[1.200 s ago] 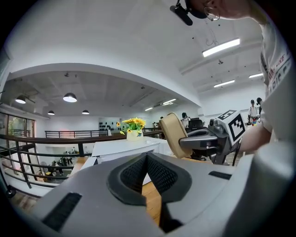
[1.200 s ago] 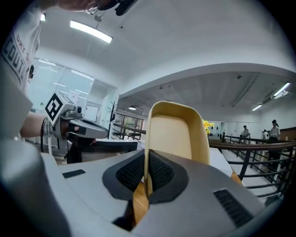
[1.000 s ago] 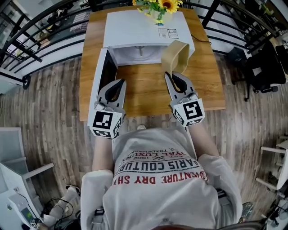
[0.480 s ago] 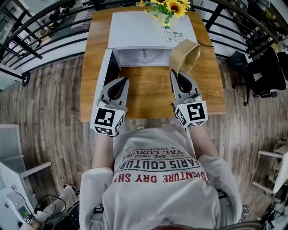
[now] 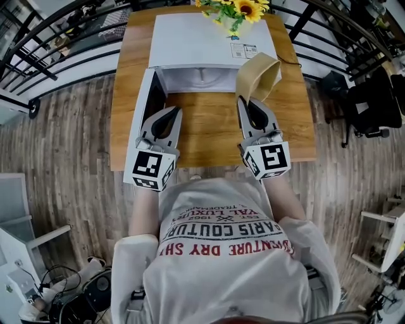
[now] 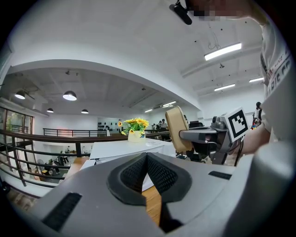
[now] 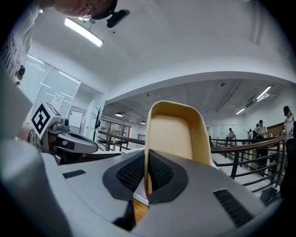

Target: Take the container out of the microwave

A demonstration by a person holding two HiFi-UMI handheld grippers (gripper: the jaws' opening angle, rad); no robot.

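Observation:
A tan container (image 5: 258, 77) hangs tilted on its side in front of the white microwave (image 5: 209, 41), held by its rim. My right gripper (image 5: 248, 101) is shut on that rim; in the right gripper view the thin yellow wall of the container (image 7: 173, 134) runs between the pads. My left gripper (image 5: 168, 112) is shut with nothing in it and hovers over the wooden table (image 5: 205, 130) beside the open microwave door (image 5: 147, 95). In the left gripper view the container (image 6: 177, 130) and the right gripper (image 6: 185, 135) show at the right.
The microwave's white cavity (image 5: 197, 77) is open toward me. A vase of sunflowers (image 5: 233, 11) stands on top of the microwave at the back. Black railings (image 5: 44, 44) run along both sides of the table, and a dark chair (image 5: 370, 95) sits at the right.
My right gripper has carried the container a little up and to the right, away from the microwave opening. The left gripper has hardly moved.

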